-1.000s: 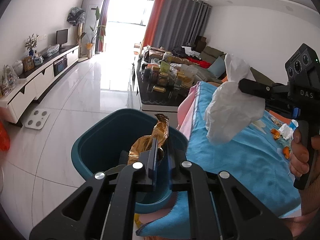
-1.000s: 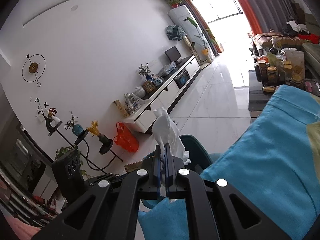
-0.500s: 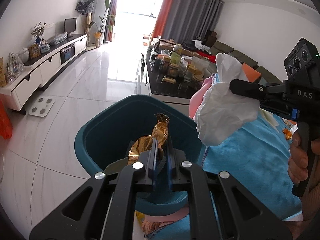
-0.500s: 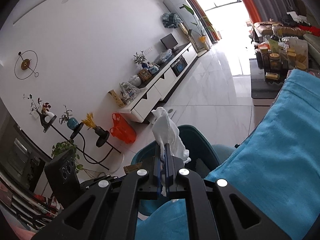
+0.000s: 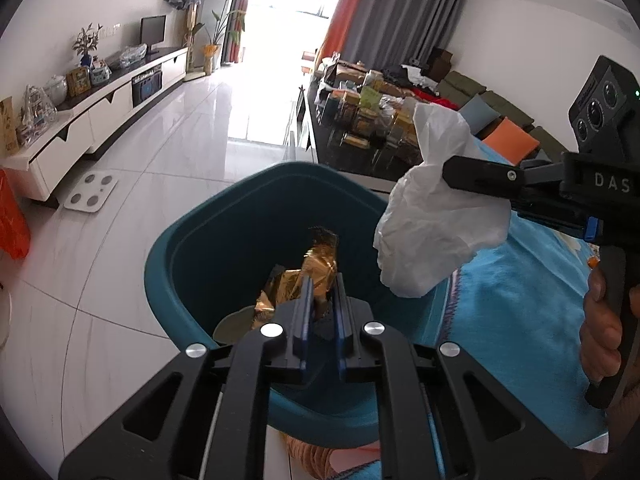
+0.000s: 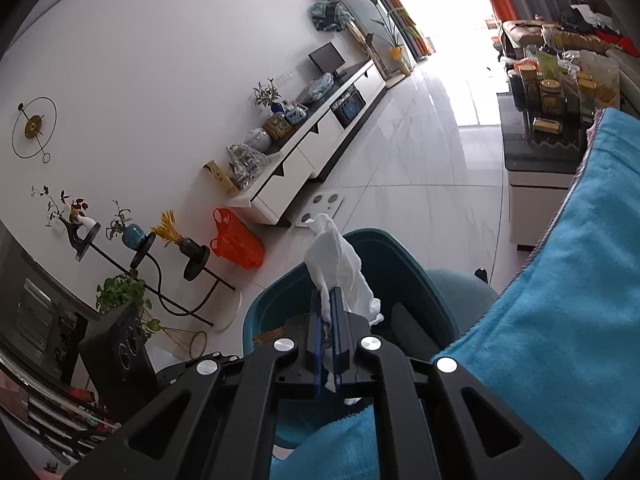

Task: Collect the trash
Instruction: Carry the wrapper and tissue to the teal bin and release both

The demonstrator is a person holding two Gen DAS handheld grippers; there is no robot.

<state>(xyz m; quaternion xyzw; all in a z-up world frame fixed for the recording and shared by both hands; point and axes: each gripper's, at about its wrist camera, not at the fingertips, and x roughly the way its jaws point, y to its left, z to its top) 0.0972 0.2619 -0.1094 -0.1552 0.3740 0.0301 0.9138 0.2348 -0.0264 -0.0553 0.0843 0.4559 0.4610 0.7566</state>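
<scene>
Left gripper (image 5: 320, 280) clamped on gold wrapper (image 5: 308, 276) inside teal bin's rim (image 5: 256, 184), right gripper (image 6: 330, 296) pinched white tissue (image 6: 336, 264) over bin's near edge, bare floor (image 5: 180, 152) beyond.

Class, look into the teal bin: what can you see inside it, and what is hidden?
Inside the teal bin, a dark flat piece lies at the bottom. The gold wrapper and left gripper above cover the rest.
</scene>
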